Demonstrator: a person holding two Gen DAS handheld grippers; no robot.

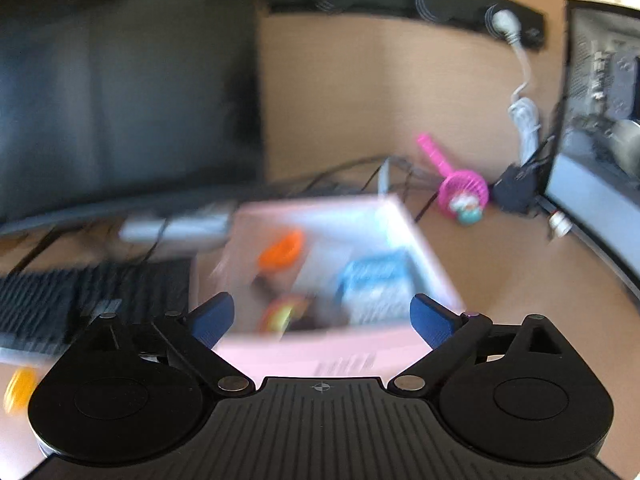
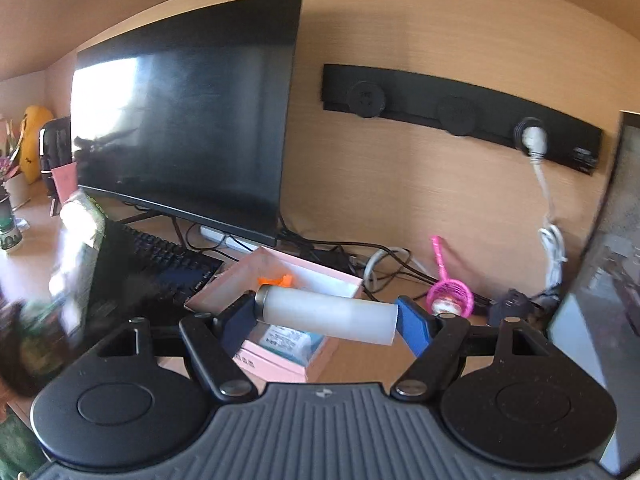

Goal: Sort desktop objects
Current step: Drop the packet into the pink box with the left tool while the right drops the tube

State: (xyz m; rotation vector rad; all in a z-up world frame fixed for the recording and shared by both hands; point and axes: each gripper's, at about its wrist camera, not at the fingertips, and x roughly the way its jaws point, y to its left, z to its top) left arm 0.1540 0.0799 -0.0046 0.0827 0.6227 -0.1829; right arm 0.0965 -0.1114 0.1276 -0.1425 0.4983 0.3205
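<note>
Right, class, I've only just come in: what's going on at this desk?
A person with a gripper in each hand is sorting desk clutter into a pink box. The right gripper holds a frosted white tube endwise between its fingers, above the box. The left gripper is open and empty over the box, which holds an orange item and a blue packet.

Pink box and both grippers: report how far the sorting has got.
Done: the pink box already holds an orange piece and a blue-white packet. In hand: the right gripper clamps a frosted white tube end to end above the box; the left gripper is open and empty. Left: the pink toy by the cables sits outside.
</note>
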